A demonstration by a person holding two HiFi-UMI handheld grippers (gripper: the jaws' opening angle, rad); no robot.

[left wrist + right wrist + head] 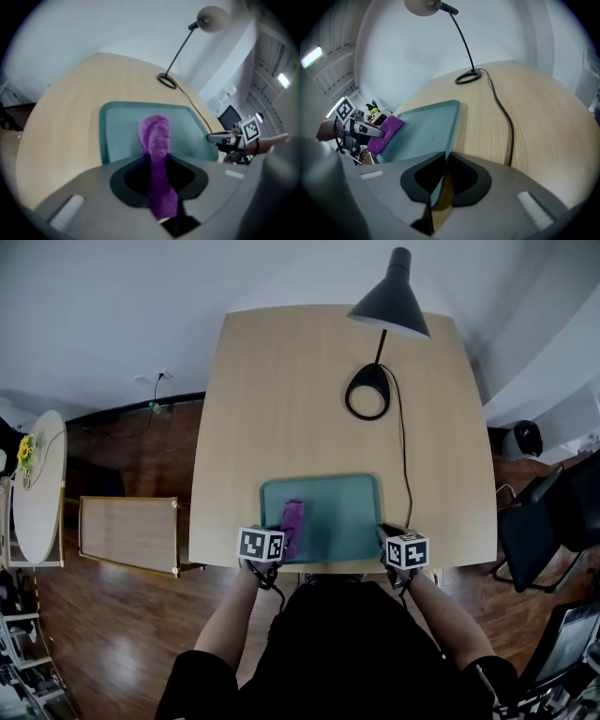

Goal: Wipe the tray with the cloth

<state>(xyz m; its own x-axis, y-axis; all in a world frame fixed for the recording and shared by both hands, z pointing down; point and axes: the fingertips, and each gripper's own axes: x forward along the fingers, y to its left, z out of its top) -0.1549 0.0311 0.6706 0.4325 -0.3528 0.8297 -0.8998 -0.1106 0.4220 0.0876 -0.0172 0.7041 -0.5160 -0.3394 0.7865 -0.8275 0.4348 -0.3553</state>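
The purple cloth (292, 525) lies on the teal tray (342, 507) toward its 9 o'clock side. It runs from the left gripper (158, 161) out across the tray floor. The left gripper's jaws are nearly closed and clamp the cloth's near end. The right gripper (442, 165) sits at the tray's 5 o'clock corner, jaws closed on the tray rim. The tray rests at the 6 o'clock edge of the table (281, 390). The cube (407, 550) on each gripper carries black-and-white square markers.
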